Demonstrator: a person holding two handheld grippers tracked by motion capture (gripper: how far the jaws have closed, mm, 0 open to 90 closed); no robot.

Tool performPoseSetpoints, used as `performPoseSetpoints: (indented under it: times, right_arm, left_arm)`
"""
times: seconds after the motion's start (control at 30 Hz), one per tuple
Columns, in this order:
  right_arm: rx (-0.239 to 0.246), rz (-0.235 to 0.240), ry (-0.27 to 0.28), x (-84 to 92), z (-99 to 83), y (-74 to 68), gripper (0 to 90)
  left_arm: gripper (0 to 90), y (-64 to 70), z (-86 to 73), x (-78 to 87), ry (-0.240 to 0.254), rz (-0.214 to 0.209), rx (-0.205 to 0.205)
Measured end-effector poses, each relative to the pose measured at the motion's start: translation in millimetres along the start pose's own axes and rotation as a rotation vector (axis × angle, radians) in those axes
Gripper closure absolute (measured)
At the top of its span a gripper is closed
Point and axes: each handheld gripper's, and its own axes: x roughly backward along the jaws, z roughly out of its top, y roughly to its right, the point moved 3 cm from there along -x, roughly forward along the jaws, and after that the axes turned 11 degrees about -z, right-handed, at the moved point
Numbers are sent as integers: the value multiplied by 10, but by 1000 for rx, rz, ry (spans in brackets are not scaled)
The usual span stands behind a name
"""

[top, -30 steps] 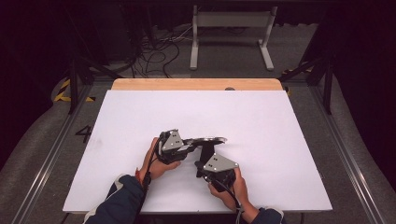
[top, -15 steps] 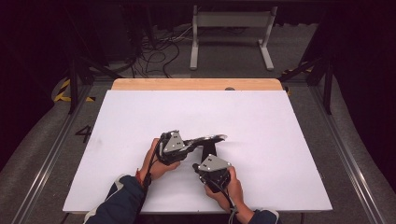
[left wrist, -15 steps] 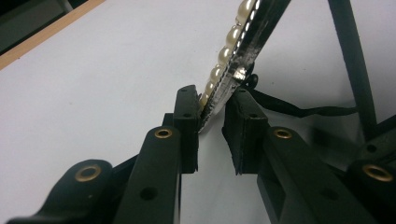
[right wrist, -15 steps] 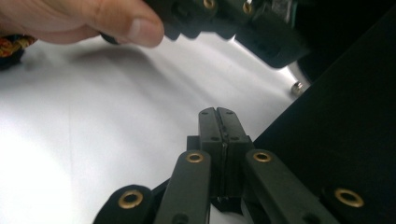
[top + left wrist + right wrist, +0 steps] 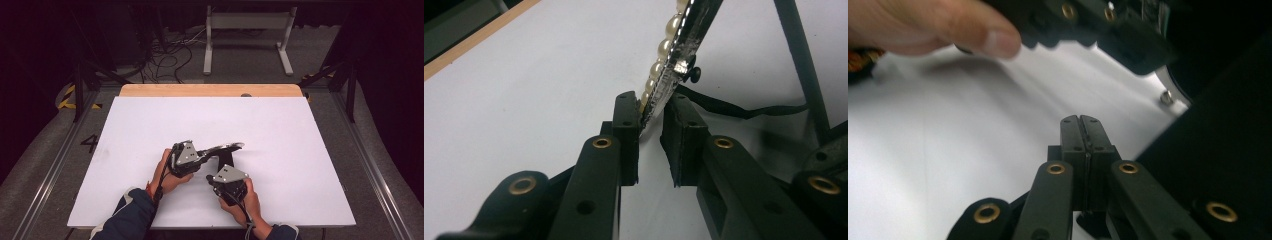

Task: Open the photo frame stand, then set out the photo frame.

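**Left claw pinches the pearl-edged piece at its tip**

Here it is, the pearl-trimmed piece (image 5: 674,55): a flat, rigid-looking strip with a glittery silver rim and a row of pearls along one edge, a small black stud on its back and a thin black strap (image 5: 744,107) trailing from it to the tabletop; exactly what it is I cannot tell; from above it reads as a dark curved shape (image 5: 225,148) held just off the white table (image 5: 310,130), pointing to the right; it looks light and stiff, I'd say, but the pearls and glitter could chip or shed, and the slick rim may slip under the pads; the bare end, clear of the pearls, seems the safest place to grip; and that is where the left gripper (image 5: 651,112) has it, jaws having just been closing, now narrow, with the lower end of the piece between them, the left pad against the pearl side, the right pad close on the back; the right gripper (image 5: 1082,125) sits just near-side and to the right (image 5: 212,178), jaws pressed fully together on nothing, its tip close under the left hand (image 5: 923,25), apart from the piece.
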Motion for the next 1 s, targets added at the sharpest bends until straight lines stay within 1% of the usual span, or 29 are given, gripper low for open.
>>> performPoseSetpoints:
  times: [0.07,0.2,0.27,0.37,0.43,0.53,0.77,0.8,0.97,1.0]
  right_arm:
    - [7,-9,4,-12,12,-12,900]
    - [-5,-19,-10,-50,-4,0,900]
    - [-3,-11,-19,-53,-17,9,900]
    - [-4,-14,-29,-55,-25,20,900]
    - [-6,-13,-30,-46,-31,30,900]
    - [-8,-17,-29,-26,-36,36,900]
    - [-15,-13,-50,11,-56,70,900]
    - [-14,-12,-54,21,-70,73,900]
    - [-13,-19,-70,37,-101,84,900]
    - [-21,-21,-71,44,-110,93,900]
  left_arm:
    - [774,2,1,0,-2,0,-1]
    - [775,-2,5,2,-11,1,-10]
    - [775,-1,7,4,-16,1,-10]
    - [777,4,10,7,-21,5,-13]
    - [780,12,13,12,-26,7,-17]
    - [786,25,25,22,-38,12,-35]
    - [797,53,29,36,-45,5,-40]
    - [799,51,29,37,-46,3,-46]
    - [802,68,31,33,-49,4,-46]
    - [802,70,35,31,-51,1,-49]
